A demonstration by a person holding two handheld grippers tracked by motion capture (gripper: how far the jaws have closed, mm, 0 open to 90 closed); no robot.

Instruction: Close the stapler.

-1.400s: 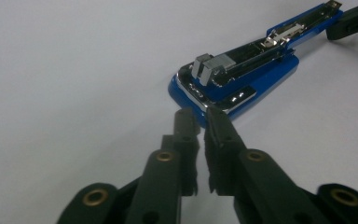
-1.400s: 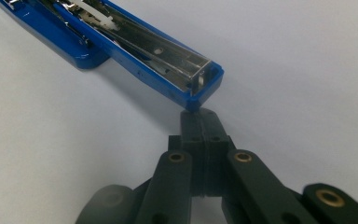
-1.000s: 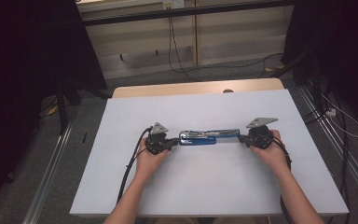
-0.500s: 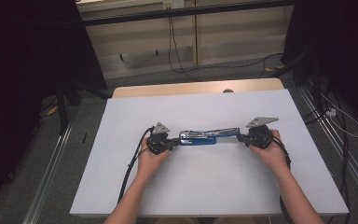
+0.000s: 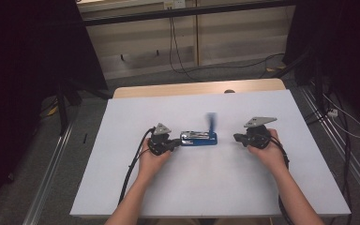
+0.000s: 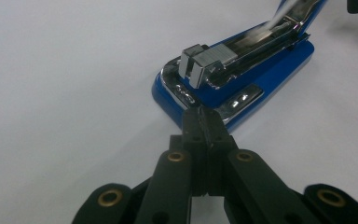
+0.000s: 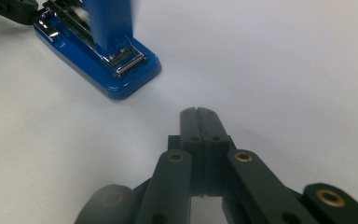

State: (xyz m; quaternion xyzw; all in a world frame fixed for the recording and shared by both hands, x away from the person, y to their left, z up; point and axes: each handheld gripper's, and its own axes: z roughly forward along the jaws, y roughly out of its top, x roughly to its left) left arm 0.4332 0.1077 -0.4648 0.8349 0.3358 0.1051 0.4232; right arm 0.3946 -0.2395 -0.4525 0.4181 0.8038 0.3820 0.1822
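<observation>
Blue stapler (image 5: 198,138) lies near the middle of the white counter (image 5: 122,187) in the high view, long axis running left-right across it; its lid stands up blurred at the right end, so the top is swung open at the hinge; left tool (image 5: 168,143) touches the stapler's left end, right tool (image 5: 237,138) sits apart to its right, both held by a hand.

Left gripper view: left tool (image 6: 204,122) has its jaws pressed together, tips against the front lip of the blue base; cannot tell for sure whether anything is pinched between them, reads as pressing or bracing rather than a grip; staple magazine exposed, chrome rail and pusher block showing; nose of the stapler points toward this tool.

Right gripper view: right tool (image 7: 199,115) also pressed together, holding nothing, bare counter between it and the stapler (image 7: 116,79); hinge end faces this tool, lid blurred.

Handling judgement: rigid metal and plastic, moderately heavy for its size, glossy base likely slippery; lid pivots freely, so take the base by its long sides, or pin the nose while the other tool works the lid.
</observation>
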